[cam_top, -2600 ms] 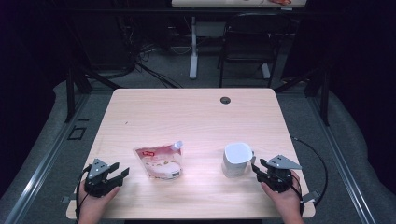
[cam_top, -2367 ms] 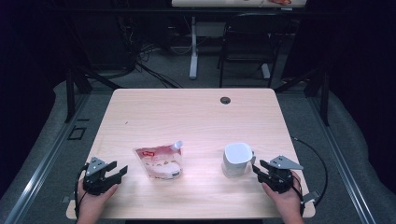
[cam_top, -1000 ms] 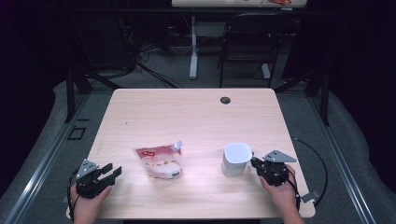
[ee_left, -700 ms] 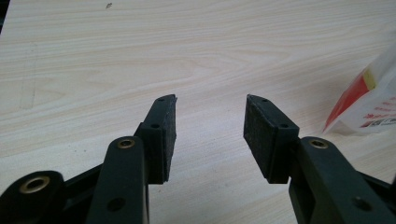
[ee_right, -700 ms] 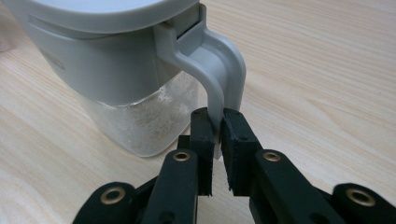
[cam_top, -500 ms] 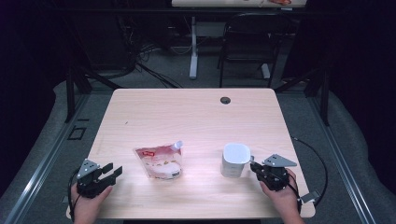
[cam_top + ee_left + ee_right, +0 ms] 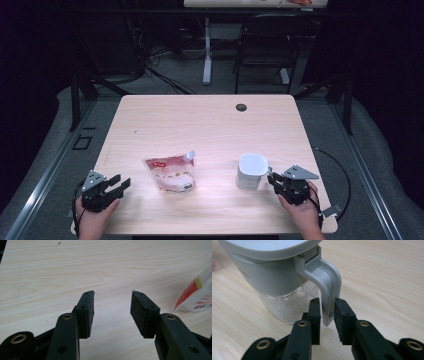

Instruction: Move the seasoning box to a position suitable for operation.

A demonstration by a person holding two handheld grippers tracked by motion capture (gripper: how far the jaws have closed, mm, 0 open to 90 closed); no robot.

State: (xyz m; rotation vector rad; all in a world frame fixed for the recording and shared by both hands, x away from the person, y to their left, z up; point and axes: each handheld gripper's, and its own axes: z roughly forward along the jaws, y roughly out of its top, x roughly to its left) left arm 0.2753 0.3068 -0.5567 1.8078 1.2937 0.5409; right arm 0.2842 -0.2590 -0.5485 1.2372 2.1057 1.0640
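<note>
Now right gripper point(image 7: 327, 312) jaws just opened round jug point(image 7: 251, 171) handle point(image 7: 329, 287), pads apart; left gripper point(image 7: 112, 306) wide, nothing between.

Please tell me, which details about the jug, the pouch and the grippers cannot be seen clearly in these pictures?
- Jug: the right gripper view's top edge cuts off its lid; contents unclear behind the cloudy wall.
- Pouch: print too small in the high view; the left gripper view's right edge cuts it off.
- Right gripper: whether its pads touch the handle is unclear.
</note>
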